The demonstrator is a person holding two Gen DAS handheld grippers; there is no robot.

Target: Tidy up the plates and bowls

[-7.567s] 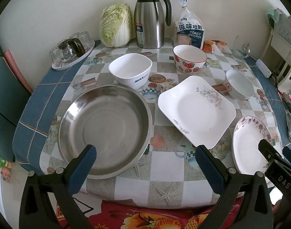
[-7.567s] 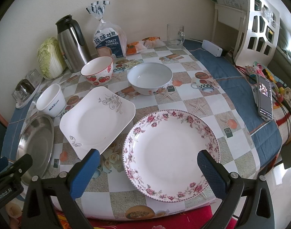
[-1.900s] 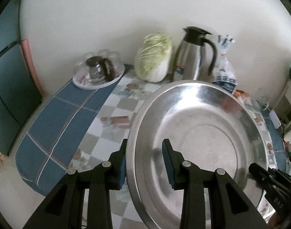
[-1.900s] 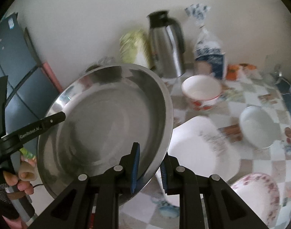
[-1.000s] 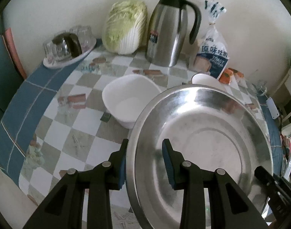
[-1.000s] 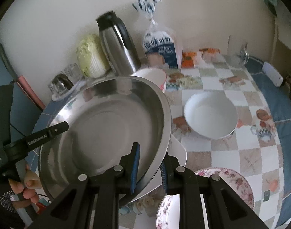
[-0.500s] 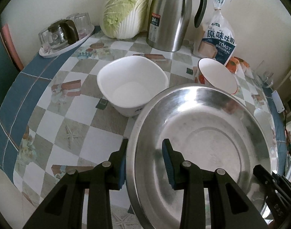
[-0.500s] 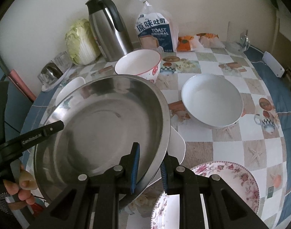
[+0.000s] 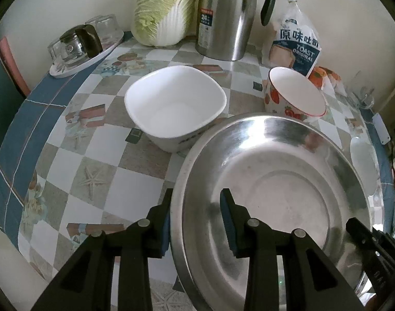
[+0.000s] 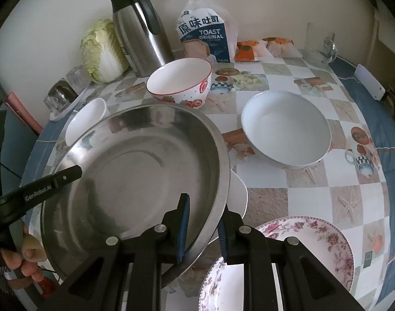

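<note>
Gripping opposite rims of the steel basin (image 9: 275,194), the left gripper (image 9: 196,220) and right gripper (image 10: 201,225) each have their jaws clamped over its edge, holding it above the square white plate (image 10: 237,194) (mostly hidden beneath). From the left wrist view, the square white bowl (image 9: 175,106) sits at 11 o'clock of the basin and the strawberry bowl (image 9: 295,96) at 1 o'clock. From the right wrist view, the round white bowl (image 10: 285,132) lies at 2 o'clock and the floral plate (image 10: 314,254) at 4 o'clock.

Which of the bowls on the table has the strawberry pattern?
The round bowl standing in front of the bread bag, with a red rim and strawberries outside. The square bowl and the wide round bowl are plain white.
</note>
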